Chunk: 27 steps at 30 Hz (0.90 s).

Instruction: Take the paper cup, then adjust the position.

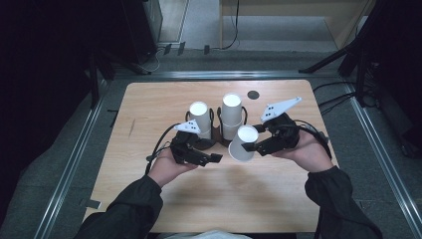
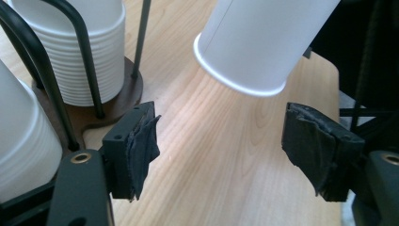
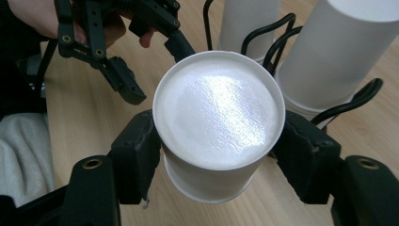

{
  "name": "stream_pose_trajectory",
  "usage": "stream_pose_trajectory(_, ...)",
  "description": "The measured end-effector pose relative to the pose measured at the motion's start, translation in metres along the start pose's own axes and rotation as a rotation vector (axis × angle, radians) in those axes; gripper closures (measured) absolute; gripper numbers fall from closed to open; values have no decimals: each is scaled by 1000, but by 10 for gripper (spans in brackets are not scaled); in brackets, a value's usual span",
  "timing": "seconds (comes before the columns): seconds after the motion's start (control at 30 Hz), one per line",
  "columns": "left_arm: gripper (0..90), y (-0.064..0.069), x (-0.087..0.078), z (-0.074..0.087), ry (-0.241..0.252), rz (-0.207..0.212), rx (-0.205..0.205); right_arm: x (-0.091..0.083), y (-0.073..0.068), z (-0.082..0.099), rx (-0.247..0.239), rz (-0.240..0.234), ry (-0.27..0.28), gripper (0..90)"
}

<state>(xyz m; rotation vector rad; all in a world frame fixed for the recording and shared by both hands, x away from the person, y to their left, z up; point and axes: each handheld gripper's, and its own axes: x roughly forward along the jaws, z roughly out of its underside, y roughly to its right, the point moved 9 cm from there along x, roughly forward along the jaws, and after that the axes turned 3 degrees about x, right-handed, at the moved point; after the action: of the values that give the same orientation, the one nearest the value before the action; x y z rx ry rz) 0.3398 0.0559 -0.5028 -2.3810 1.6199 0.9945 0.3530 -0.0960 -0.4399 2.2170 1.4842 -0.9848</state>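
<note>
One inverted paper cup (image 3: 219, 125) is clamped in the right gripper (image 3: 219, 155); left gripper (image 2: 219, 150) gapes wide, empty, beside two racked cup stacks (image 1: 231, 117).

White paper cups (image 1: 243, 143) (black holder (image 1: 215, 140)), pale woodgrain table (image 1: 249, 199).

- The cup holder (image 1: 215, 139) stands near the middle of the tabletop (image 1: 149, 99).
- Two stacks of paper cups (image 1: 201, 118) (image 1: 232, 115) stand in the cup holder, side by side.
- A single paper cup (image 1: 243, 143) is tilted, just right of and before the cup holder, between the right claw's (image 1: 249, 148) jaws.
- The left claw (image 1: 211, 158) is just before the cup holder.
</note>
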Motion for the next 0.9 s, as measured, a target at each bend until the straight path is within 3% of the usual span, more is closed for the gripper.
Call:
stream_pose_trajectory(0.2, 170, 1, -6, 7, 17, 43, -17, 17, -6, 15, 21, -34, -2, 348)
stream_pose_trajectory(0.43, 148, -4, -10, 16, 21, 54, -18, 36, -9, 30, 7, -37, -14, 347)
stream_pose_trajectory(0.5, 133, -4, -10, 18, 17, 54, -20, 41, -12, 35, -5, -56, -17, 347)
stream_pose_trajectory(0.67, 132, -1, -5, 23, 1, 62, 23, 46, -16, 37, -37, -73, 1, 347)
stream_pose_trajectory(0.83, 133, 3, -2, 25, -9, 72, 83, 51, -17, 37, -35, -87, 17, 347)
stream_pose_trajectory(0.9, 133, 4, -1, 27, -16, 72, 84, 55, -17, 39, -26, -95, 11, 346)
